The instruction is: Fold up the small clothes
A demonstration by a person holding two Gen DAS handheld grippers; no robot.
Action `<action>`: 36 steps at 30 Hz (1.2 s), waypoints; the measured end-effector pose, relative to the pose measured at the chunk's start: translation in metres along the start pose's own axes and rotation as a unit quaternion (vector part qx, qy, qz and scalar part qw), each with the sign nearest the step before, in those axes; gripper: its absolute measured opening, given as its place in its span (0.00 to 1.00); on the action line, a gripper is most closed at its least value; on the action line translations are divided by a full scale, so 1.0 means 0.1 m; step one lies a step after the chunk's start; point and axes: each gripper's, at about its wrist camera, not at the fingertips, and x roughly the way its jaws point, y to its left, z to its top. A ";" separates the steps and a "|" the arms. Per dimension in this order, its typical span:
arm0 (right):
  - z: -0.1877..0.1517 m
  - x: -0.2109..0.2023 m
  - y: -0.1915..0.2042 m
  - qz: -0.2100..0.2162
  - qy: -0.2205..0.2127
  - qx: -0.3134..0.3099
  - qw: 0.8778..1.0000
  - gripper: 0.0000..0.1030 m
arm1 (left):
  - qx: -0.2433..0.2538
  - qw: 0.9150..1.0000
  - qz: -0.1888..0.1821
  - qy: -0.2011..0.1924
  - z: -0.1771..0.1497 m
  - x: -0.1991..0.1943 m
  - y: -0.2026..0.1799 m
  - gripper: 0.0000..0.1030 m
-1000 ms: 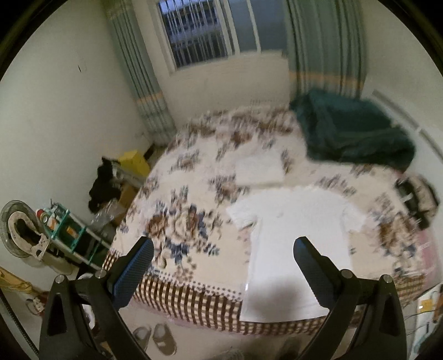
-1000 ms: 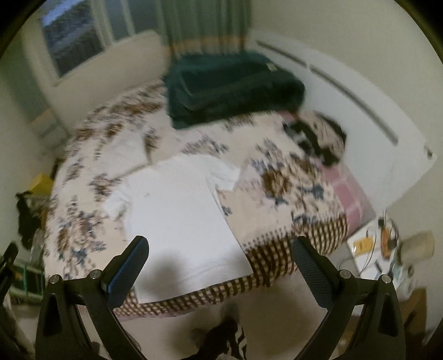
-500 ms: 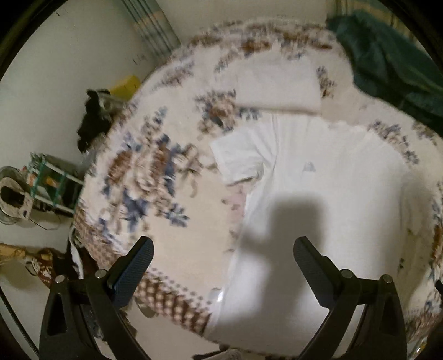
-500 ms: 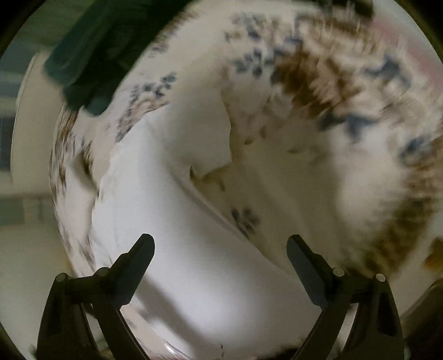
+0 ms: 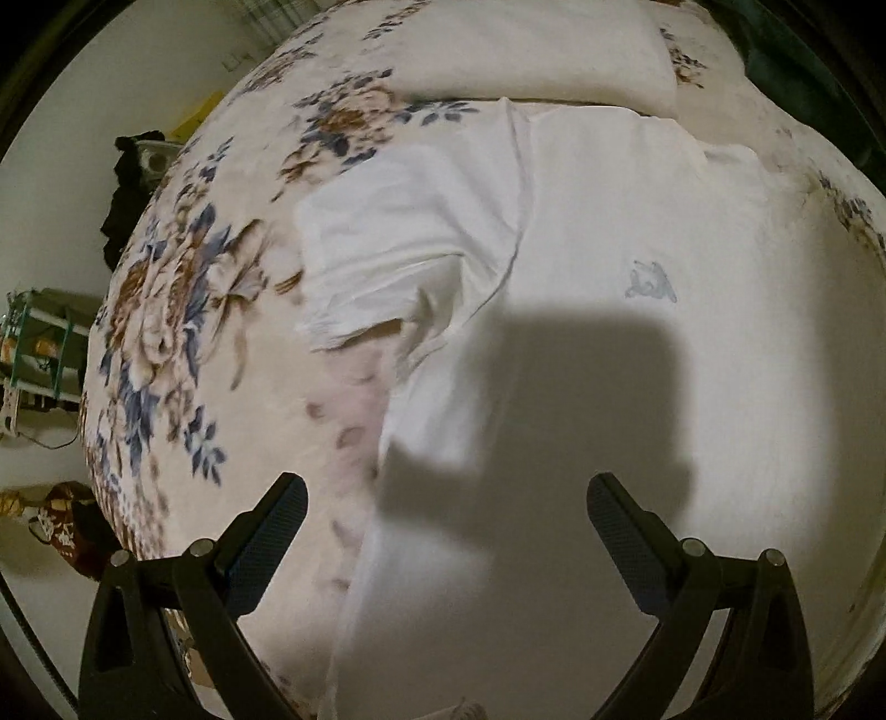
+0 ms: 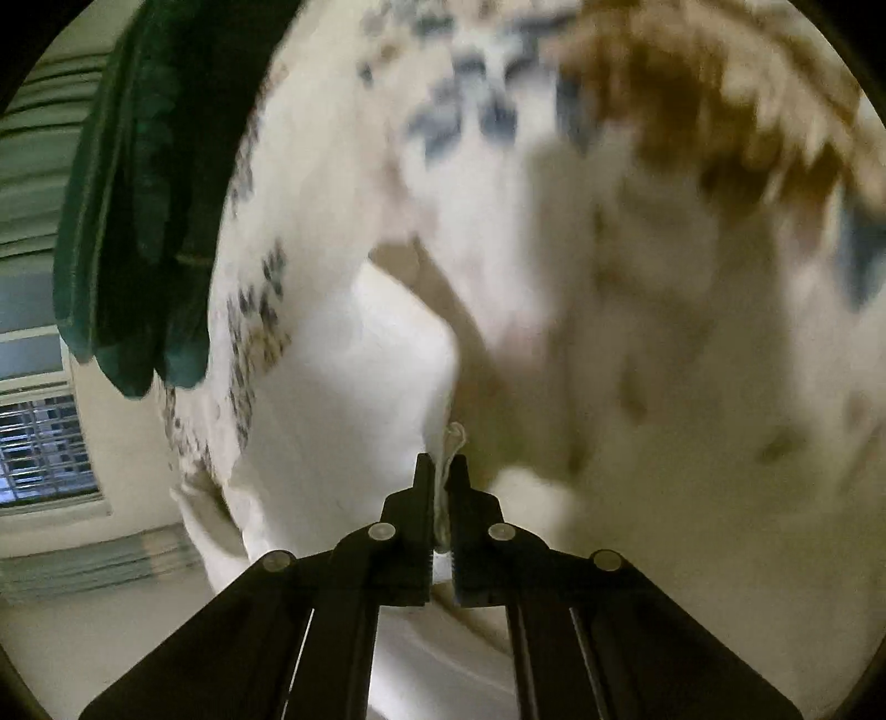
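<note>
Right gripper [image 6: 441,471] pinched tight on white t-shirt [image 6: 354,387] edge, shirt spread on floral bedspread [image 5: 183,310]. Left gripper [image 5: 446,498] jaws wide above shirt, gripping nothing.

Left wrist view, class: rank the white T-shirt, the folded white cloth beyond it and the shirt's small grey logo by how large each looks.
1. White T-shirt, though nearness to the camera enlarges it.
2. Folded white cloth.
3. Grey logo.

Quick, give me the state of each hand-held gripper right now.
Left hand-held gripper: open, holding nothing, above the white T-shirt.
Right hand-held gripper: shut on the white T-shirt's edge.
</note>
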 end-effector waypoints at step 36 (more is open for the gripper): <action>-3.23 1.65 2.23 -0.238 0.051 -0.668 0.704 0.05 | -0.095 0.995 0.031 0.017 -0.40 0.33 1.13 1.00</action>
